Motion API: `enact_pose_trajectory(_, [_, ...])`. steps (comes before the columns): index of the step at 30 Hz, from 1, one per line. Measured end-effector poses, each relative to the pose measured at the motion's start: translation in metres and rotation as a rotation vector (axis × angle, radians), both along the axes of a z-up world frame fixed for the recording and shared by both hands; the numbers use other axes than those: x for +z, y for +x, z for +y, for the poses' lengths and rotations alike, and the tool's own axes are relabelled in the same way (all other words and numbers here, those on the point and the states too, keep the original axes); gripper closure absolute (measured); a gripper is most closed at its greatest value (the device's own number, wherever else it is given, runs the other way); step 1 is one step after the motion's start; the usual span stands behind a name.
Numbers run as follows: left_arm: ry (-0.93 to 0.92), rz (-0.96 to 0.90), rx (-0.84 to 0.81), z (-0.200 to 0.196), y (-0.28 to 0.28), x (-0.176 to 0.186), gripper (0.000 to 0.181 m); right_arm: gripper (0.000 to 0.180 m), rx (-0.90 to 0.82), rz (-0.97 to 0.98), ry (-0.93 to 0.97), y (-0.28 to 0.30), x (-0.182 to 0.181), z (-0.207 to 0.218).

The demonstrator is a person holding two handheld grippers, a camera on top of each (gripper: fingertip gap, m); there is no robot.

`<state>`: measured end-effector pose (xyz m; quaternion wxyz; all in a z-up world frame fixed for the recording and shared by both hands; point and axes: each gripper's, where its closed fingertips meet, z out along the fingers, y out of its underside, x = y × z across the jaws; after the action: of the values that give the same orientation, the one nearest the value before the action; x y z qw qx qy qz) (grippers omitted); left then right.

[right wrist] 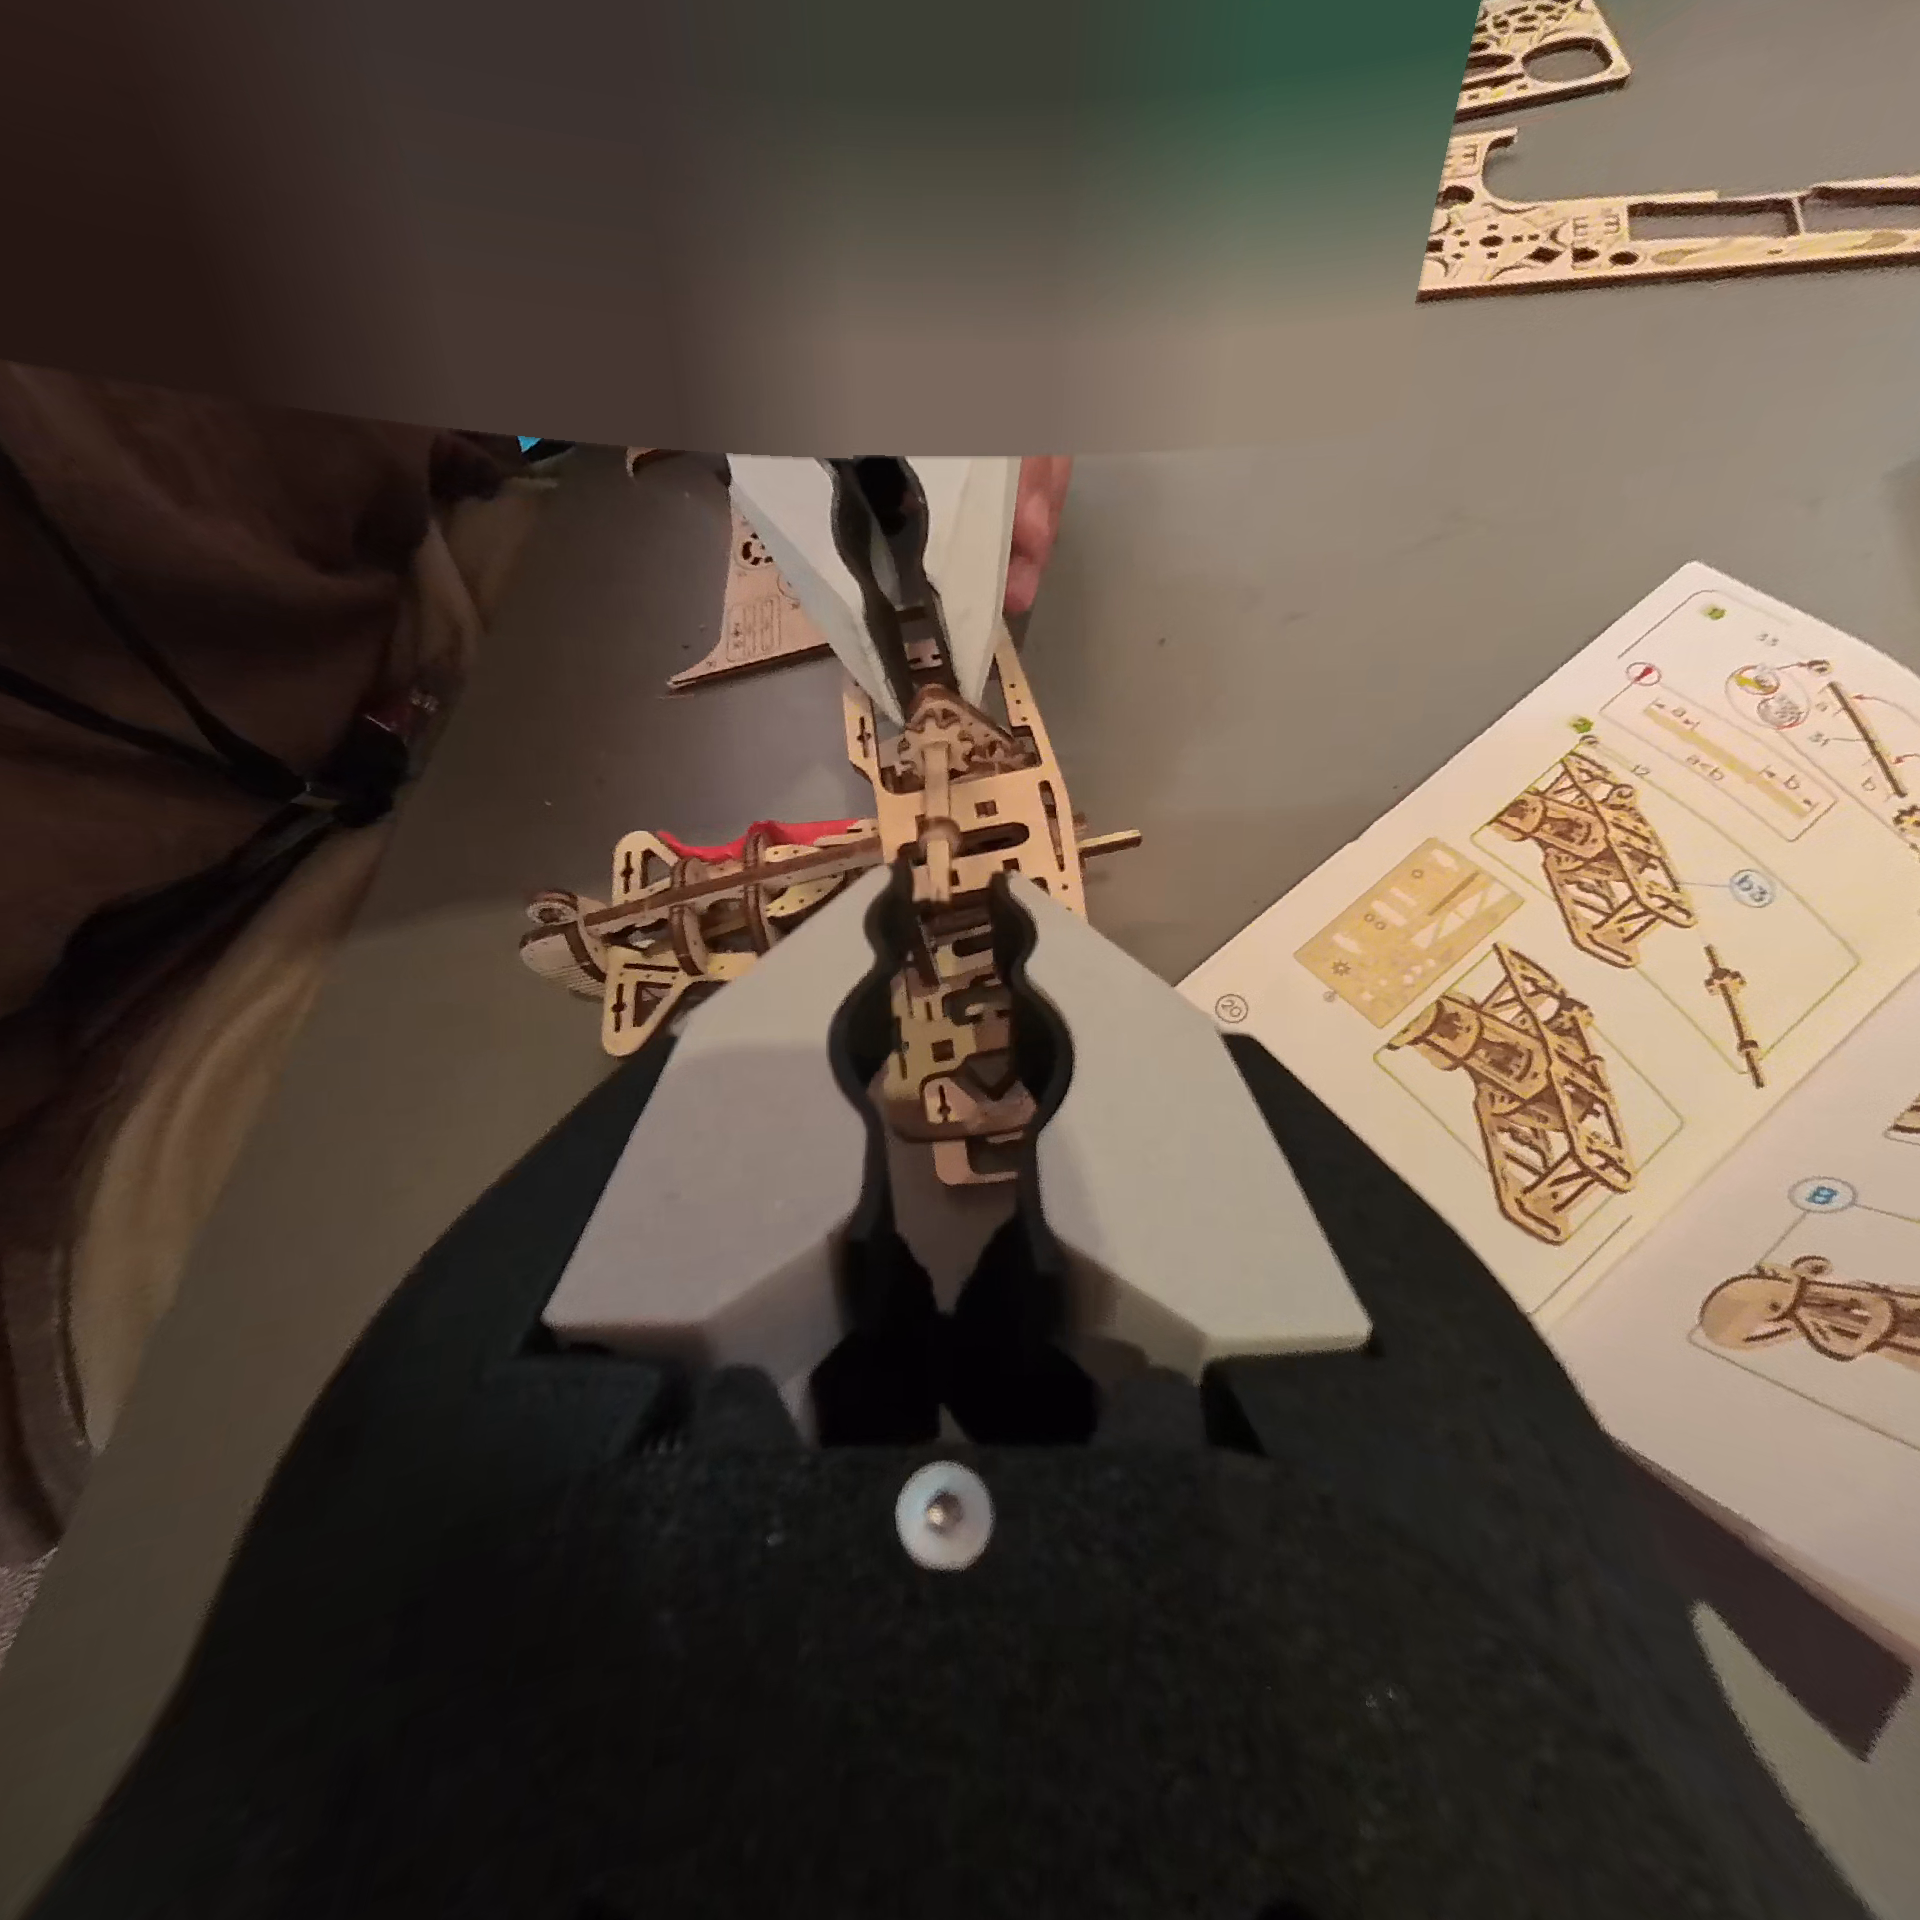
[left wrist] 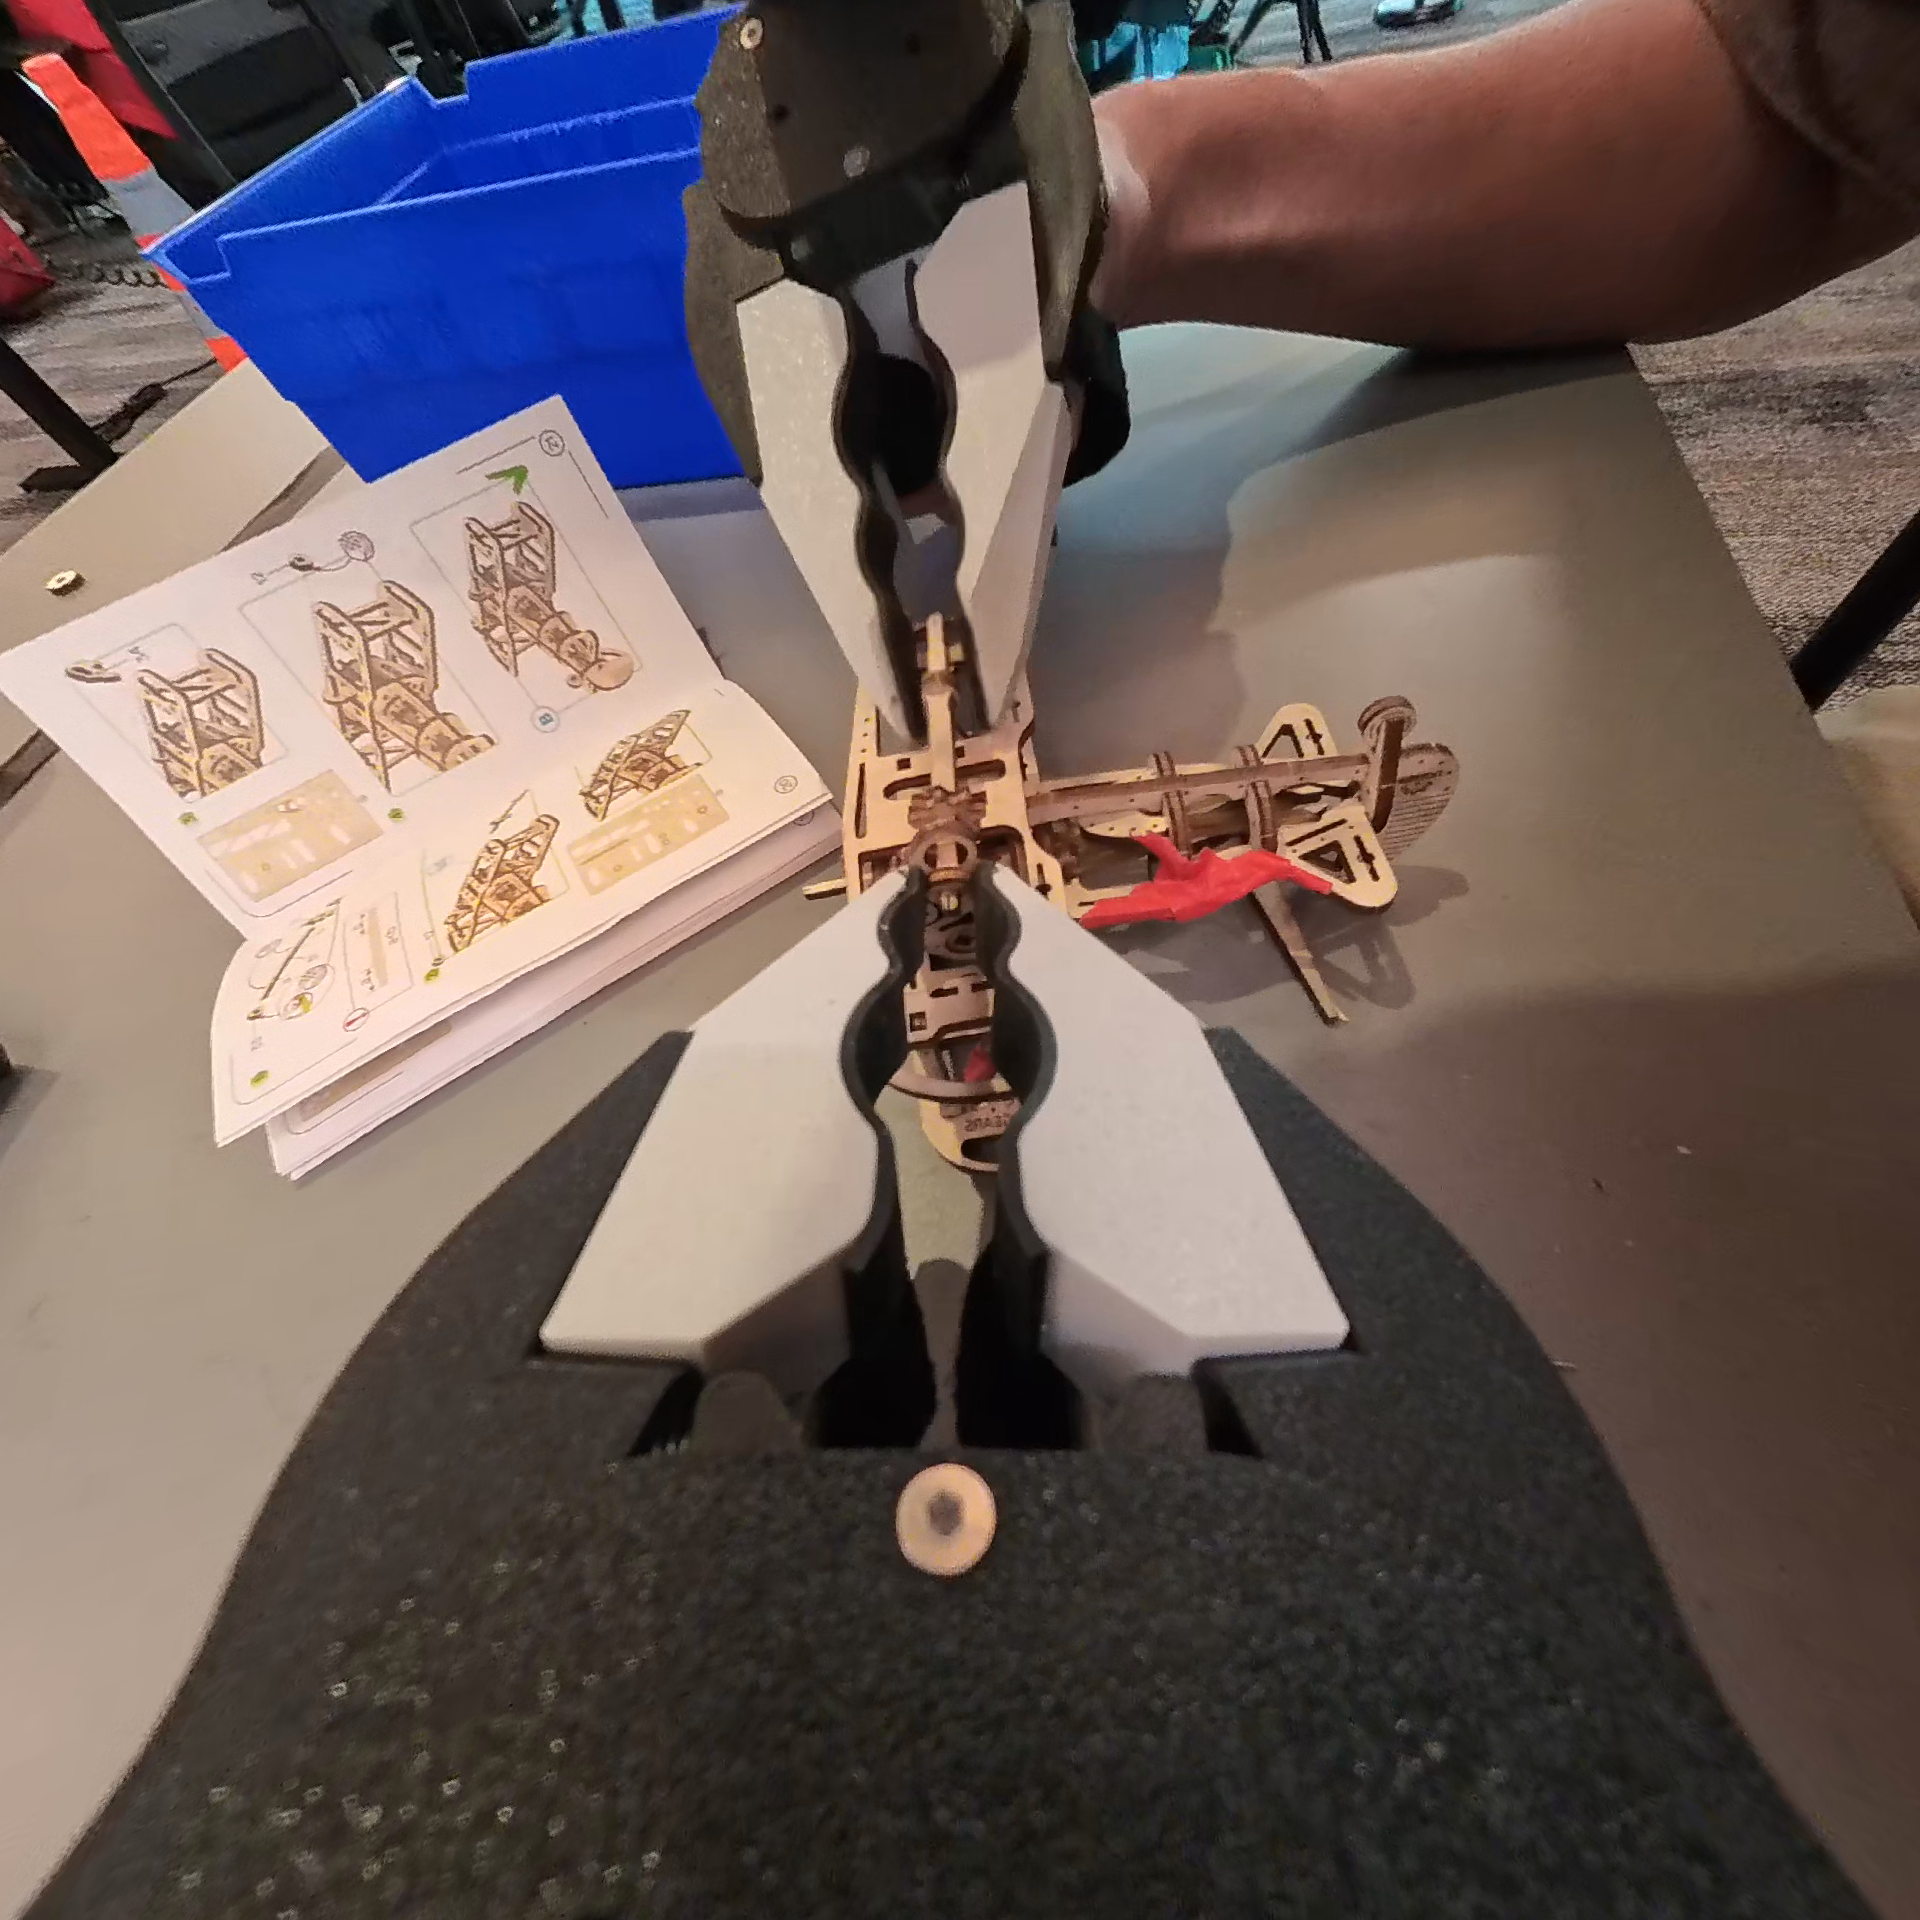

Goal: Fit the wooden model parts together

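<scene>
i have the left gripper [left wrist: 948, 883] and right gripper [right wrist: 940, 894] each clamped on the wooden model [left wrist: 940, 800], which lies just beside the open instruction booklet [left wrist: 416, 779]. squeezing unevenly could, i think, snap a thin strut.

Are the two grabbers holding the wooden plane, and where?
Yes. The left gripper and right gripper each pinch the wooden plane by opposite ends of its wing frame.

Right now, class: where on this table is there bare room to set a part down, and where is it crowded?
Bare table lies right of the wooden model. The centre is crowded: both claws, left claw and right claw, meet on the model, with the instruction booklet, blue bin and part sheets around it.
</scene>
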<state>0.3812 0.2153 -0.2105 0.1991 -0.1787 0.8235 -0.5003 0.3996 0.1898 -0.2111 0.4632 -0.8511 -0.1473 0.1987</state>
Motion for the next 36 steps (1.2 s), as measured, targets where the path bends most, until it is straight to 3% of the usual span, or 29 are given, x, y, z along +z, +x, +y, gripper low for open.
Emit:
enact_pose_trajectory(5, [0.0,-0.003,0.002,0.0,0.0,0.0,0.174,0.161,0.004,0.071,0.04,-0.003,0.012,0.001])
enact_pose_trajectory(12, [-0.001,-0.005,0.004,-0.001,0.001,0.0,0.174,0.175,-0.007,-0.007,0.073,-0.004,0.004,0.008])
enact_pose_trajectory(36, [-0.007,-0.008,-0.001,-0.006,0.002,0.0,0.175,0.175,-0.014,-0.002,0.138,-0.003,0.01,0.007])
